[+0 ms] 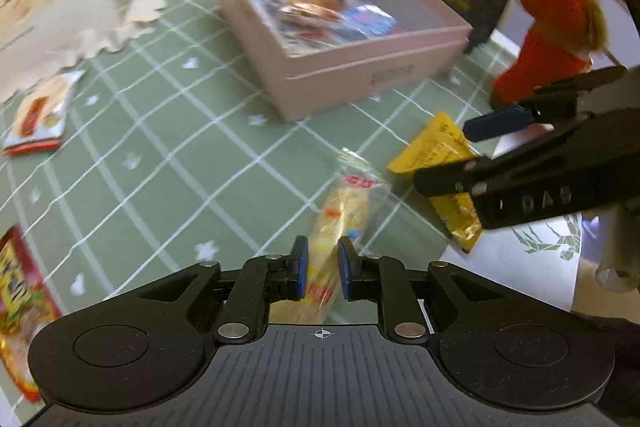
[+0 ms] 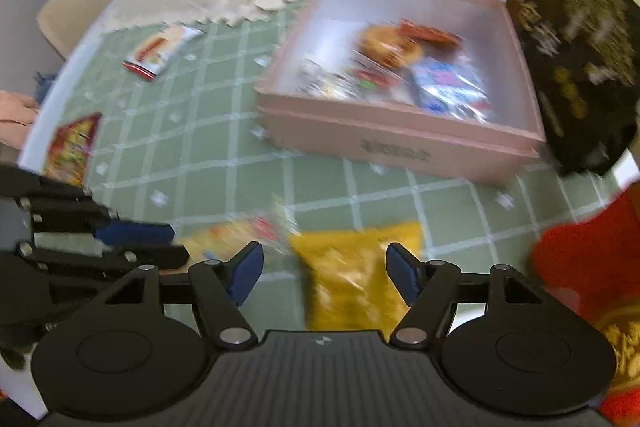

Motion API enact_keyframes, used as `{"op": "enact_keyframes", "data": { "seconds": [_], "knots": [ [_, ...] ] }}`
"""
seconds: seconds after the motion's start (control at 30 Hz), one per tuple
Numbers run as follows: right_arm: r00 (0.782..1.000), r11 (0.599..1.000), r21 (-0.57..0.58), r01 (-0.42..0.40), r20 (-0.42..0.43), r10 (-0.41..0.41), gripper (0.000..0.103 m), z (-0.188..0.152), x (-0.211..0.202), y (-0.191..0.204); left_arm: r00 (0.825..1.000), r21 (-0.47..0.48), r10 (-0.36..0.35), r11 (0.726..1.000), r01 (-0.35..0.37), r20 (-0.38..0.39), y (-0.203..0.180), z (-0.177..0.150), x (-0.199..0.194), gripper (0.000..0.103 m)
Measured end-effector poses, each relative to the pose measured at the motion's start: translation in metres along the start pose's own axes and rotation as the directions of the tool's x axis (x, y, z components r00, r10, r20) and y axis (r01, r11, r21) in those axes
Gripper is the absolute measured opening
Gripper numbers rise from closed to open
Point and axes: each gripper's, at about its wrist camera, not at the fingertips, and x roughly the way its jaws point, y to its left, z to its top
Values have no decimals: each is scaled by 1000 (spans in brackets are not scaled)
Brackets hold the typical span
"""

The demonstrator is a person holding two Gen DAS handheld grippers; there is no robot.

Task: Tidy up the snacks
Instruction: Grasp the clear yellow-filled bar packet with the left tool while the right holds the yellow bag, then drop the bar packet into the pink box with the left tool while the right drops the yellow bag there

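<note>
Nearest to the person, the left gripper (image 1: 323, 273) has its blue pads closed on the near end of a clear-wrapped yellow snack (image 1: 344, 211). The packet's long axis runs straight out from the jaws, tipped a little rightward, toward the pink box (image 1: 360, 67). Whether the far end is off the cloth is hard to tell through the blur.

Just to its right, the right gripper (image 2: 324, 273) stands with its jaws spread wide and nothing between them. The yellow packet (image 2: 352, 279) lies flat on the green checked tablecloth (image 2: 200, 147), directly under and ahead of that gap, its long axis pointing along the fingers. From the left camera the right gripper's fingers overlap that packet's edge, though contact is not clear.

Beyond both, the box sits ahead, slightly right of centre, already holding several wrapped snacks. I judge the left arm only needs to carry forward; the right arm is the nearer one for the yellow packet.

Farther left, two more packets lie loose on the cloth.
</note>
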Motion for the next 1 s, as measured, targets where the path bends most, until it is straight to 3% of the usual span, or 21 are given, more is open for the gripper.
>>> {"op": "enact_keyframes", "data": {
  "seconds": [0.03,0.13,0.4,0.5,0.67,0.87,1.0],
  "knots": [
    [1000,1000,13,3,-11,-3,69,-5,2,-6,1000,15,7,1000,-7,-5,-4,3,4,30],
    [999,999,39,33,-23,-32,71,-12,11,-14,999,28,20,999,-19,-29,-9,11,14,34],
    [998,997,50,62,-36,-60,76,-16,21,-17,996,-23,14,1000,-16,-83,-4,13,29,36],
    [997,997,17,73,-37,-72,62,-17,18,-12,997,-55,-9,998,4,-83,0,9,26,35],
    [999,999,39,24,-34,-23,56,-15,-1,-8,996,-89,-59,995,53,-63,3,-6,16,34],
    [995,1000,0,20,100,-20,56,25,-44,3,996,-126,-90,988,86,-23,12,-11,1,34],
    [975,994,-32,108,196,-99,56,83,-61,1,994,-161,-102,981,106,32,22,-4,-16,34]
  ]
}}
